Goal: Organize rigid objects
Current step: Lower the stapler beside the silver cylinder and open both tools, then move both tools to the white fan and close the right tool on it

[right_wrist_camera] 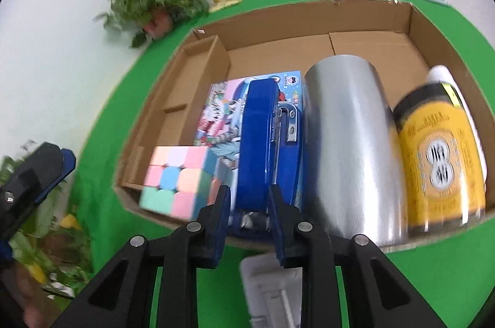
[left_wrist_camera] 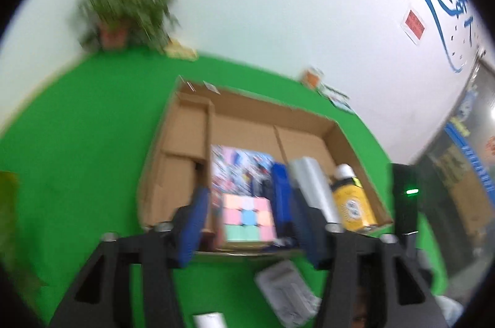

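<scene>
Backdrop: green cloth tabletop [right_wrist_camera: 417, 281] against a white wall, potted plant [right_wrist_camera: 161, 3] at the back corner.
Box: open cardboard box [right_wrist_camera: 278, 49] sits on the cloth, with most of the rigid stuff already lined up along its near wall.
Silver cylinder [right_wrist_camera: 349, 148]: lying down, long axis pointing away from the camera, between the stapler and the yellow bottle [right_wrist_camera: 439, 161].
Picture box [right_wrist_camera: 222, 111]: flat on the box floor, under the stapler and cube.
Blue stapler [right_wrist_camera: 263, 148]: lying with its long axis running straight away from the right gripper, near end right between that gripper's fingers.
Pastel cube [right_wrist_camera: 176, 179]: near-left corner, just beside the stapler.
White gadget [right_wrist_camera: 272, 291]: on the cloth outside the box, directly below the right gripper; looks like the leftover, though it's too blurry to name.
Right gripper [right_wrist_camera: 249, 204]: fingers parted a little around the stapler's end; whether they actually pinch it, I can't tell.
Left gripper [left_wrist_camera: 247, 223]: spread wide, holding nothing, hanging over the cube side.
Key relation: right hand is nearer the stapler and lined up with its length.
</scene>
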{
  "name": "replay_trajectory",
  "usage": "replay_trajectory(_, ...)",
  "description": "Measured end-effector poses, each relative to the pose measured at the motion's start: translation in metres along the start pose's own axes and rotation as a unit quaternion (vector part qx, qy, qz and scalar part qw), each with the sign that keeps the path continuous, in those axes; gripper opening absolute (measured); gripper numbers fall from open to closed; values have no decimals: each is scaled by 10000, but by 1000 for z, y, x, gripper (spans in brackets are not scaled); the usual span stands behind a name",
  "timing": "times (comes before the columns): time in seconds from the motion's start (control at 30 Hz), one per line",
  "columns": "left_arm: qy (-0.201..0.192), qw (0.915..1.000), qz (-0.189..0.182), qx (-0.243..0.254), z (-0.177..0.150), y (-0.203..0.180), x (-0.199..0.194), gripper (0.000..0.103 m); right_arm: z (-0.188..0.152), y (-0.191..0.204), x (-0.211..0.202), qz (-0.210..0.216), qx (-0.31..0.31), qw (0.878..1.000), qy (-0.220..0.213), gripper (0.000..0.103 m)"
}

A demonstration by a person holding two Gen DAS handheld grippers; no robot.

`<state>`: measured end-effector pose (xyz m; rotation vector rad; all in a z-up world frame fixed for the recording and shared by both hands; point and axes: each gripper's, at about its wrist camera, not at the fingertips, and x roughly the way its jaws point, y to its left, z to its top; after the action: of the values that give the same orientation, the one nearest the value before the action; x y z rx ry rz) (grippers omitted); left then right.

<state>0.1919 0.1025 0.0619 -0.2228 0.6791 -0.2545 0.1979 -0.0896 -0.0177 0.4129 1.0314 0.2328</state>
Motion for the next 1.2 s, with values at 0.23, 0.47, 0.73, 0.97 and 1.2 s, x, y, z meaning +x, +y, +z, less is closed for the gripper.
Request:
replay_trajectory(0.23,-992,9927,682,85,-35,-4,-64,91,-64,20,-112,-587,-1288,9637,-2266,102)
replay_trajectory(0.47,-294,9958,793,-340,-43,14,-82,91,-125,14,-139,-226,-1615,9651,-2048,102)
replay_trajectory(0.73,1180,9914,-113,-560,-102,23,-53,91,-216,19,-118,960,-1884,9742,-789,99)
replay_trajectory(0.97,2273,9618,-854,-1262,-158,42,-6,89,-263,45,-92,1092,-1867,9754,-418,88)
replay_trajectory(1.2,2564,9432,-1740,-1195,-168,5,-4,82,-273,58,-99,1087,-2075,9705,-571,86)
